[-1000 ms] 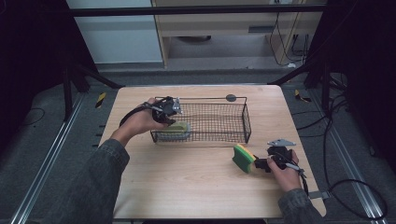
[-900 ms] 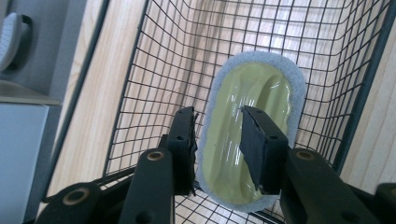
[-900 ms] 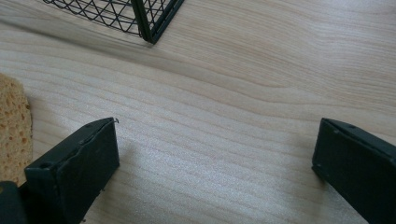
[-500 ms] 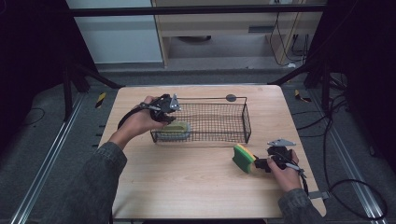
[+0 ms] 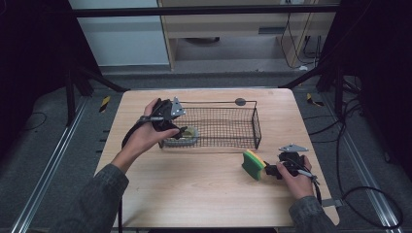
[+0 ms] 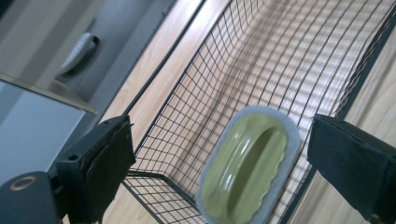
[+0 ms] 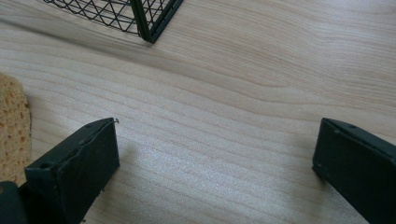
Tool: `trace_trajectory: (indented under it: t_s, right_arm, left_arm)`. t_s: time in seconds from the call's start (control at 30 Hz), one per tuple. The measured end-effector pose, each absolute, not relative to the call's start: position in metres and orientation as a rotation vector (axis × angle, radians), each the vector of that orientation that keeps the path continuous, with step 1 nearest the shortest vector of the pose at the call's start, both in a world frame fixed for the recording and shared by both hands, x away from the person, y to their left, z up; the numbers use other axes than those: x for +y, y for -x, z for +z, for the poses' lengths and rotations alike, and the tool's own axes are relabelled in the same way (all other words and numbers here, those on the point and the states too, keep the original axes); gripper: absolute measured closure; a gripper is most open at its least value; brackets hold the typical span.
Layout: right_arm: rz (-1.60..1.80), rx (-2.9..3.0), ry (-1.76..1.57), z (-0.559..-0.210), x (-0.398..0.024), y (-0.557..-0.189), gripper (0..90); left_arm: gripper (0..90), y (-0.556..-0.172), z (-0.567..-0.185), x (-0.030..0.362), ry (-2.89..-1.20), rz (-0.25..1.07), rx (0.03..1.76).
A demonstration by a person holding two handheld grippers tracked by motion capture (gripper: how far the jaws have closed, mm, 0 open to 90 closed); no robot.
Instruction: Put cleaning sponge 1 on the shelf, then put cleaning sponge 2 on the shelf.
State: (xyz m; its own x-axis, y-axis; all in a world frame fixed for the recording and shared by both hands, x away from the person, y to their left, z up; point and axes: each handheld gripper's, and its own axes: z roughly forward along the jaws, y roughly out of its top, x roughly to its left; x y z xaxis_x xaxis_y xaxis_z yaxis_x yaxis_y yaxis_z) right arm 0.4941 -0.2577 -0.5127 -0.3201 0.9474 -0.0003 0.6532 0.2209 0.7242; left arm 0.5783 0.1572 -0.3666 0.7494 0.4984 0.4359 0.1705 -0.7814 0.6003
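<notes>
Left tool (image 6: 219, 154) jaws just sprung apart, scrub pad (image 6: 247, 165) released, lying in near-left corner of wire basket (image 5: 228, 127). Right tool (image 7: 215, 163) released, empty, on worktop (image 5: 194, 189). Sponge (image 5: 252, 164) just left of it, upright on edge; right hand (image 5: 296, 177) nearer.

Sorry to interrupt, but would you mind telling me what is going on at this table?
A person is putting cleaning pads into a black wire basket. The left gripper, whose jaws have just been opening, hangs open above a green-handled scrubbing pad lying in the basket's left end. The right gripper rests open on the wooden table, beside a green and yellow sponge that is not yet picked up.
</notes>
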Motion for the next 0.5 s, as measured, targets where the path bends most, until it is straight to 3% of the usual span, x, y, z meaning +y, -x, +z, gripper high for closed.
trace_trajectory:
  t_s: [0.2,0.4,0.5]
  right_arm:
    - [0.878,2.053,-1.475,-0.513,-0.258,-0.493,0.9]
    - [0.861,2.093,-1.481,-0.506,-0.264,-0.489,8.2]
    - [0.854,2.127,-1.476,-0.498,-0.267,-0.482,9.3]
  left_arm:
    - [4.7,-0.548,-0.372,0.173,-2.287,0.773,0.584]
    - [5.4,-0.506,-0.410,0.213,-2.147,0.753,0.807]
    - [5.6,-0.496,-0.428,0.230,-2.172,0.727,0.876]
